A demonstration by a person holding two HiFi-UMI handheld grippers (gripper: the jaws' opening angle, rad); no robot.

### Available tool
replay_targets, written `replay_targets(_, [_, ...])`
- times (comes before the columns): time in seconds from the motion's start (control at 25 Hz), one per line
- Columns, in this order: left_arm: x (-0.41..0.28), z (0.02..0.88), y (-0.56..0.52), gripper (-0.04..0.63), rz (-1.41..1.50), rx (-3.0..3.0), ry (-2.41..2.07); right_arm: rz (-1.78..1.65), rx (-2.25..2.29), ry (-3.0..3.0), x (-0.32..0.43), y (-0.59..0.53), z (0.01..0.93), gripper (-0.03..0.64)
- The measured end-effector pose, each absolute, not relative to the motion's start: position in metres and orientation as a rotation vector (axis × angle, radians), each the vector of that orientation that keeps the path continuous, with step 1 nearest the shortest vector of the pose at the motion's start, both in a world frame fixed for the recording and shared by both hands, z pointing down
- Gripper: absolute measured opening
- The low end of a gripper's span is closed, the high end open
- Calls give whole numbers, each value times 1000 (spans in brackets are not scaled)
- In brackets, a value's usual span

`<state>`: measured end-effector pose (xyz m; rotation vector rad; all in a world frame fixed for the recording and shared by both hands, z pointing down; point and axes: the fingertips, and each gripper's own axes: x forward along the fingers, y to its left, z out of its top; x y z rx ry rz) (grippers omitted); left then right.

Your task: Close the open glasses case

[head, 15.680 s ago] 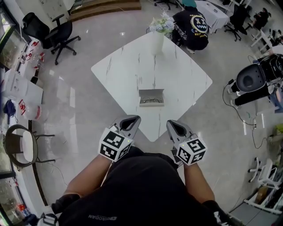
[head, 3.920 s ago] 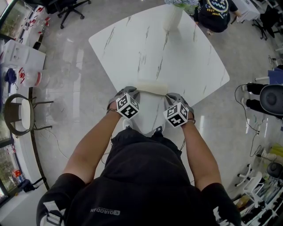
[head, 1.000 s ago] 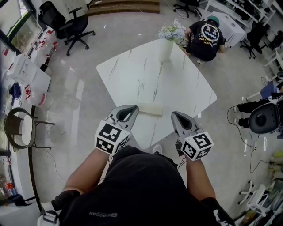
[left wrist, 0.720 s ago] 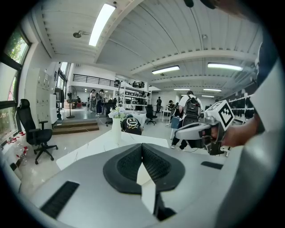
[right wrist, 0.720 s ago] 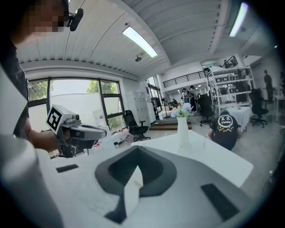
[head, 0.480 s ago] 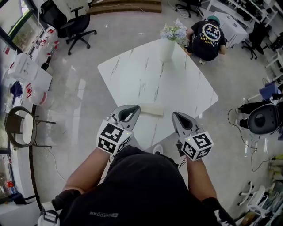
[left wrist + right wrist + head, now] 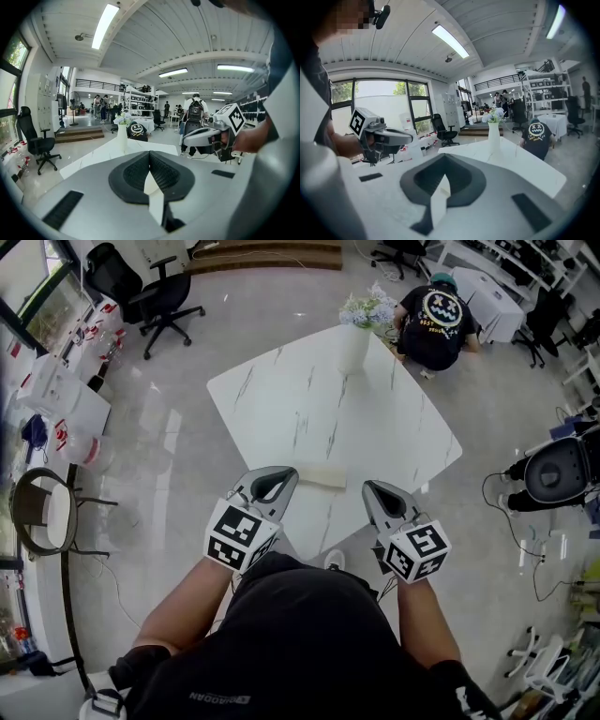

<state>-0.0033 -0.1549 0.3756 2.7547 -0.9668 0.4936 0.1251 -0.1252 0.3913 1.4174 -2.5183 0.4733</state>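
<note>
Glasses case: the glasses case lies flat near the near corner of the desk. It shows as a pale, slim bar with its lid apparently down, and no glasses can be seen.
Left gripper: the left gripper is held up by the person's waist, clear of the desk, with its tip just short of the case's left end. Its jaws are pressed together with nothing between them.
Right gripper: the right gripper is level with the left, a little further from the case. Its jaws also meet at the tip and carry nothing.
Reason for the hold: both grippers sit close to the body and off the case, one to either side. This looks like a resting pose, not a reach.
Task stage: judging by the flat lid, the closing seems done, though whether the lid is fully latched cannot be told from this height.
Far side: a vase of flowers stands at the desk's far corner, well apart from the case. A crouching person is beyond it.
</note>
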Motion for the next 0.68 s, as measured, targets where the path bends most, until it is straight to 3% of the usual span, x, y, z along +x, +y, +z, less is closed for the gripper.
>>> replay_targets(0.68, [-7,385,-152,5,505,2752,-982,481,1409,-2519,122,-121,400,2])
